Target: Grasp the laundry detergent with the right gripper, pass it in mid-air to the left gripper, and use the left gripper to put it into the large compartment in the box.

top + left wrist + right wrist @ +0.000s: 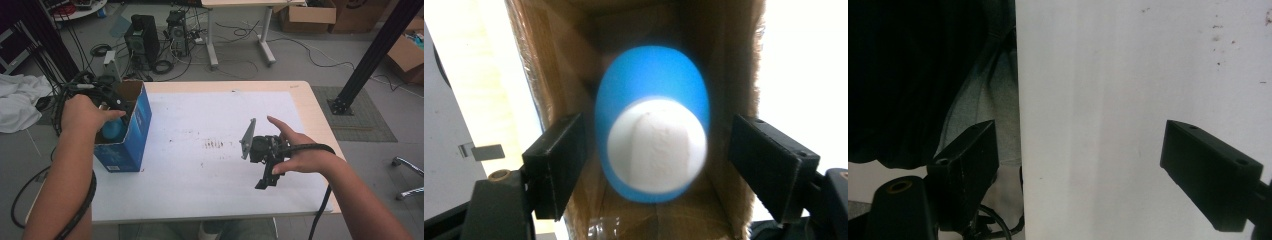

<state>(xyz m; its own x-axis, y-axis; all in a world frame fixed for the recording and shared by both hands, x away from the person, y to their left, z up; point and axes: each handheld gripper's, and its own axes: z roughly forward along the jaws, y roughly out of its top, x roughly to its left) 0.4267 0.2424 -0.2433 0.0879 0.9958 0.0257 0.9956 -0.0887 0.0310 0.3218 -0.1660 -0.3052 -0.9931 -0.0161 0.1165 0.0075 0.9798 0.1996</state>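
While your left tool (pixel 649 165) hangs over the open blue box (pixel 131 131) at the counter's left edge, its jaws stand apart with a gap on both sides of the blue-and-white egg-shaped object (pixel 652 125), so nothing is gripped. The object sits inside the box between the cardboard walls, below the pads.

Risks from here:
- Box is narrow. Drift sideways on exit and a jaw could catch a wall, dragging or tipping the box off the left edge.
- Object is rounded and looks smooth; whether it's settled on the box floor can't be told. Bump the box and it may roll.
- Your left cable trails by the box; a snag could pull it.

Right tool (pixel 266 172) is open and empty, parked near the counter's front right over the white sheet (pixel 1148 100). Keep it clear.
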